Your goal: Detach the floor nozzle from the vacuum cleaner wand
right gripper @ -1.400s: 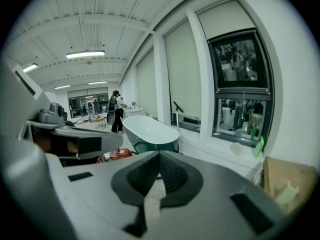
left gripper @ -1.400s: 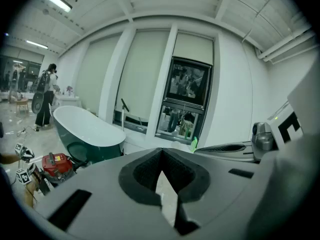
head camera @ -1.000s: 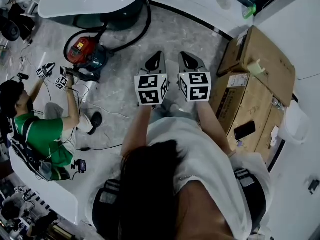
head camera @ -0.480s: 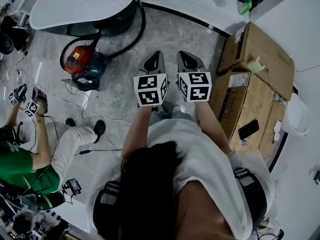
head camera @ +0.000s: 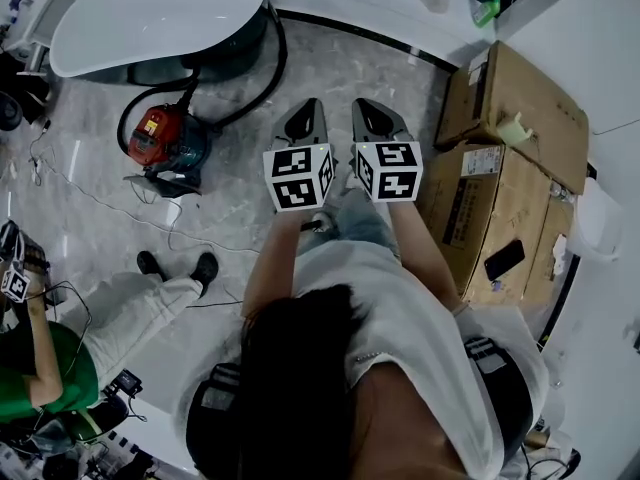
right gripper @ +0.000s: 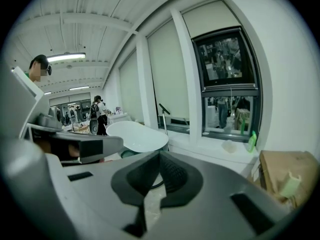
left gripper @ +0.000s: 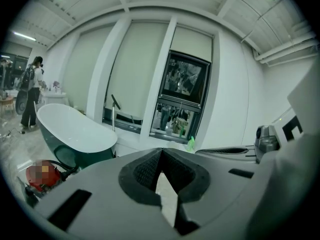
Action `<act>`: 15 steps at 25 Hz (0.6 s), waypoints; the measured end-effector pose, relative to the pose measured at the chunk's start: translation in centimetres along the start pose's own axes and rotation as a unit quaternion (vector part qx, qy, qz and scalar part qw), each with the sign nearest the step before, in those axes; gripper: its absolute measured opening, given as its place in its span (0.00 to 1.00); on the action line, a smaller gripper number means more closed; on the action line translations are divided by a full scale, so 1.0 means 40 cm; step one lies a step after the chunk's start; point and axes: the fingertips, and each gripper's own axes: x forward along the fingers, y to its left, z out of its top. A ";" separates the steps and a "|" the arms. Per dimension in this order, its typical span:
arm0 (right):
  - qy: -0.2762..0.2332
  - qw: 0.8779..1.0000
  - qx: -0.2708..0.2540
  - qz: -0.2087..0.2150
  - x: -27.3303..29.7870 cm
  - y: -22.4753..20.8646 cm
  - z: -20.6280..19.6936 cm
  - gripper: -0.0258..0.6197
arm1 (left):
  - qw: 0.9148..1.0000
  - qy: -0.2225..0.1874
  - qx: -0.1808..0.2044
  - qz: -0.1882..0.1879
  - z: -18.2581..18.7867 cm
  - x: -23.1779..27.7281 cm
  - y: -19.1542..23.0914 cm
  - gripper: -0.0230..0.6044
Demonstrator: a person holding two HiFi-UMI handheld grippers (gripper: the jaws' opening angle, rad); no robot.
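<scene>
The vacuum cleaner, a red and teal canister (head camera: 163,138), stands on the marble floor with its black hose (head camera: 262,63) looping past the bathtub. I cannot make out its wand or floor nozzle. My left gripper (head camera: 307,118) and right gripper (head camera: 375,116) are held side by side above the floor, to the right of the canister and apart from it. Both are shut with nothing between the fingers. In the left gripper view the jaws (left gripper: 161,153) meet and the canister (left gripper: 42,174) shows red at lower left. The right gripper (right gripper: 159,156) is shut too.
A white bathtub (head camera: 150,13) stands at the back left. Stacked cardboard boxes (head camera: 520,108) with a phone (head camera: 503,259) on one fill the right. A person in green (head camera: 45,363) crouches at lower left. Thin cables (head camera: 100,203) trail over the floor.
The person in green has slid from the left middle to the lower left corner of the head view. The canister sits slightly lower in view. Both grippers stay shut, side by side.
</scene>
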 end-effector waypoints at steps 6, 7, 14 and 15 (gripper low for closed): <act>-0.004 1.000 -0.004 0.002 0.075 -0.057 0.044 0.06 | 1.000 -0.006 0.008 0.002 0.052 0.097 -0.002 0.04; -0.003 1.000 -0.006 0.004 0.092 -0.069 0.052 0.06 | 1.000 -0.006 0.009 0.004 0.062 0.117 0.001 0.04; -0.002 1.000 -0.016 0.012 0.205 -0.163 0.130 0.06 | 1.000 -0.009 0.000 0.016 0.134 0.254 0.014 0.04; -0.002 1.000 -0.016 0.014 0.220 -0.177 0.143 0.06 | 1.000 -0.009 0.000 0.017 0.145 0.275 0.013 0.04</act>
